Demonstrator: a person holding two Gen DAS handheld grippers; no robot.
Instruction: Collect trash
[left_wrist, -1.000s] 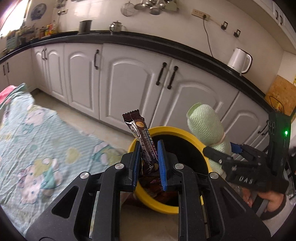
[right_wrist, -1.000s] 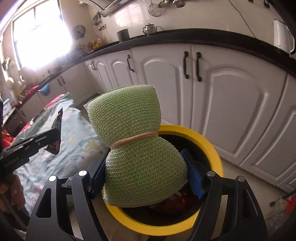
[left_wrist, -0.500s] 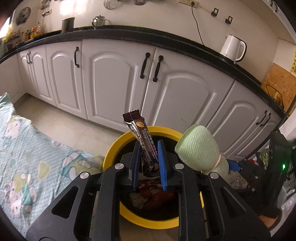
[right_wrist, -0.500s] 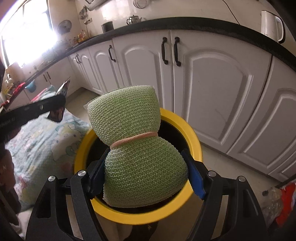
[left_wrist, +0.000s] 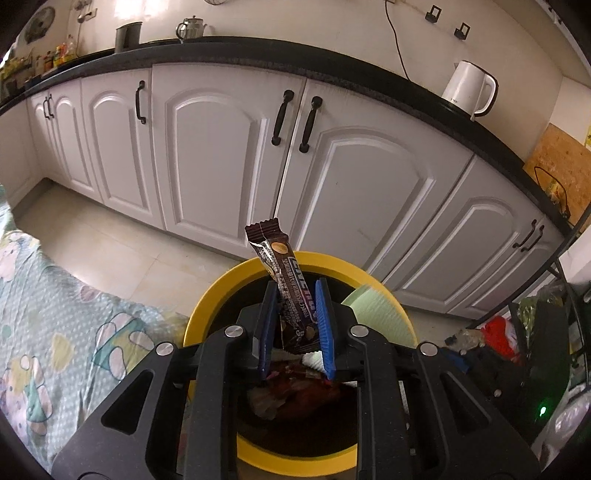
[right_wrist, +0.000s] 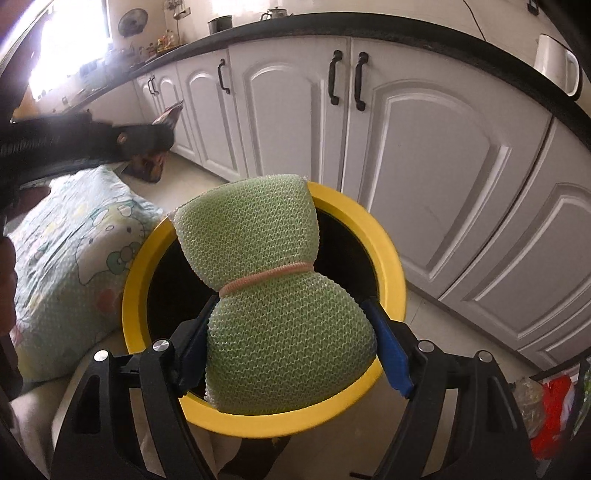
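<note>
A yellow-rimmed trash bin (left_wrist: 221, 295) with a dark inside stands on the floor before white cabinets; it also shows in the right wrist view (right_wrist: 391, 258). My left gripper (left_wrist: 293, 328) is shut on a brown snack bar wrapper (left_wrist: 286, 280), held upright over the bin's opening. My right gripper (right_wrist: 291, 343) is shut on a green mesh sponge (right_wrist: 273, 295) tied with a pink band, held over the bin. The sponge shows blurred in the left wrist view (left_wrist: 376, 314). Crumpled wrappers (left_wrist: 291, 391) lie inside the bin.
A patterned teal bedsheet (left_wrist: 55, 314) lies left of the bin. White cabinet doors (left_wrist: 221, 155) with black handles stand behind. A white kettle (left_wrist: 467, 88) sits on the black counter. Bags and clutter (left_wrist: 495, 332) lie at the right.
Both grippers have moved closer over the bin, with the bin's opening now more directly under them. The sponge has dropped lower toward the bin. Both still hold their items.
</note>
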